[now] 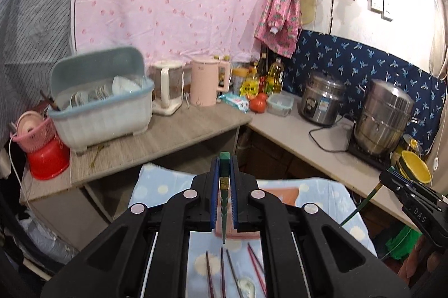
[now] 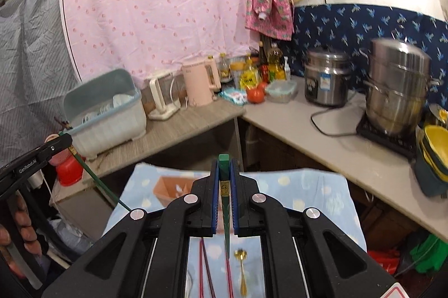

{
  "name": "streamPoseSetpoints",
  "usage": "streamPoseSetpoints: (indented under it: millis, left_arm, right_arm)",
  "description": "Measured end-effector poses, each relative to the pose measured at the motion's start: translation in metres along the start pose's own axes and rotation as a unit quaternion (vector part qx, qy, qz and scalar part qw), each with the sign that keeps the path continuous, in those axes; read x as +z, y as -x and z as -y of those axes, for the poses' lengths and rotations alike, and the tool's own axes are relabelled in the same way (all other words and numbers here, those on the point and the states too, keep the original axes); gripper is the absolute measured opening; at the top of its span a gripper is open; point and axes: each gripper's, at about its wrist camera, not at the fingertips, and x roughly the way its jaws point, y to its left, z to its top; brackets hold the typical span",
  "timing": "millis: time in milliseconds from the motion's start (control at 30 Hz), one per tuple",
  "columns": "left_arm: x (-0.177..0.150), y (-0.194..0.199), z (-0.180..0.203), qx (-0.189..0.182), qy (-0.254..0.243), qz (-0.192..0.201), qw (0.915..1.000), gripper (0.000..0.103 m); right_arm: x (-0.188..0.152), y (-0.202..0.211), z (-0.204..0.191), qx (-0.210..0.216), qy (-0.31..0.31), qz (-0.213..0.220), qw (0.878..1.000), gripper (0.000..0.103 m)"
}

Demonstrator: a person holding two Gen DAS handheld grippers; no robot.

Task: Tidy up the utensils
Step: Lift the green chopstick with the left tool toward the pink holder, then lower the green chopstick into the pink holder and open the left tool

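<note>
Now mid-carry, left gripper [image 1: 224,167] and right gripper [image 2: 224,167] each clench a green chopstick [image 1: 224,202], lifted above the cloth [image 1: 168,186]; next, probably carry both toward the dish rack [image 1: 103,113] at ten o'clock.

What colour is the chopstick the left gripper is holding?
Dark green, with a gold band near the top. The chopstick in the left gripper shows best in the left wrist view.
</note>
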Motion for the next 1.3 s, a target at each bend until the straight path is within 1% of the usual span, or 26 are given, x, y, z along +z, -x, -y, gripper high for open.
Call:
streamPoseSetpoints:
  millis: [133,233,333,400,500,600,700,800,900,933,967,1000,1033,1067,1100,1167,1300]
  left_arm:
    - [0.034,-0.015,0.005,0.007,-0.005,0.019,0.9998,0.007]
    - [0.054,-0.028,0.007,0.007,-0.004,0.031,0.9995,0.007]
    - [0.064,-0.044,0.007,0.008,-0.004,0.037,0.9993,0.007]
    - [0.066,-0.056,0.008,0.008,-0.003,0.037,0.9993,0.007]
    - [0.055,-0.078,0.008,0.005,-0.003,0.022,0.9997,0.007]
    - [0.033,-0.102,0.006,0.0,-0.001,-0.002,1.0,0.007]
    - [0.012,-0.125,0.004,0.006,-0.001,-0.025,0.9997,0.007]
    - [-0.008,-0.145,0.0,0.013,0.002,-0.049,0.9987,0.007]
    - [-0.023,-0.156,-0.006,0.017,0.008,-0.062,0.9979,0.007]
    - [-0.026,-0.157,-0.008,0.019,0.009,-0.063,0.9978,0.007]
    - [-0.029,-0.157,-0.009,0.022,0.011,-0.063,0.9977,0.008]
    - [-0.032,-0.156,-0.01,0.026,0.015,-0.059,0.9978,0.017]
    - [-0.033,-0.154,-0.012,0.032,0.017,-0.058,0.9977,0.04]
    - [-0.035,-0.151,-0.013,0.04,0.022,-0.054,0.9975,0.051]
    - [-0.036,-0.148,-0.013,0.045,0.023,-0.048,0.9976,0.059]
    - [-0.037,-0.142,-0.014,0.049,0.02,-0.045,0.9976,0.059]
    - [-0.043,-0.129,-0.021,0.047,0.032,-0.052,0.997,0.059]
  right_arm:
    - [0.037,-0.016,-0.008,-0.003,0.008,0.024,1.0,0.007]
    - [0.057,-0.03,-0.009,0.002,0.003,0.032,0.999,0.007]
    - [0.065,-0.049,-0.012,0.007,0.0,0.031,1.0,0.007]
    - [0.064,-0.064,-0.014,0.007,-0.002,0.024,1.0,0.007]
    - [0.052,-0.085,-0.012,0.006,-0.007,0.012,1.0,0.007]
    - [0.035,-0.109,-0.007,-0.006,-0.002,-0.009,1.0,0.007]
    - [0.018,-0.129,0.002,-0.017,0.0,-0.032,0.999,0.007]
    - [0.004,-0.141,0.012,-0.027,-0.003,-0.049,0.998,0.007]
    - [-0.006,-0.146,0.017,-0.038,0.001,-0.056,0.998,0.008]
    - [-0.007,-0.146,0.018,-0.043,0.002,-0.054,0.998,0.012]
    - [-0.009,-0.144,0.019,-0.049,0.004,-0.051,0.997,0.026]
    - [-0.01,-0.142,0.02,-0.058,0.006,-0.046,0.997,0.036]
    - [-0.011,-0.137,0.021,-0.067,0.006,-0.036,0.997,0.054]
    - [-0.012,-0.133,0.021,-0.072,0.008,-0.026,0.997,0.059]
    - [-0.012,-0.128,0.021,-0.077,0.012,-0.019,0.997,0.059]
    - [-0.014,-0.119,0.021,-0.082,0.018,-0.013,0.996,0.059]
    - [-0.021,-0.101,0.022,-0.079,0.017,-0.014,0.997,0.059]
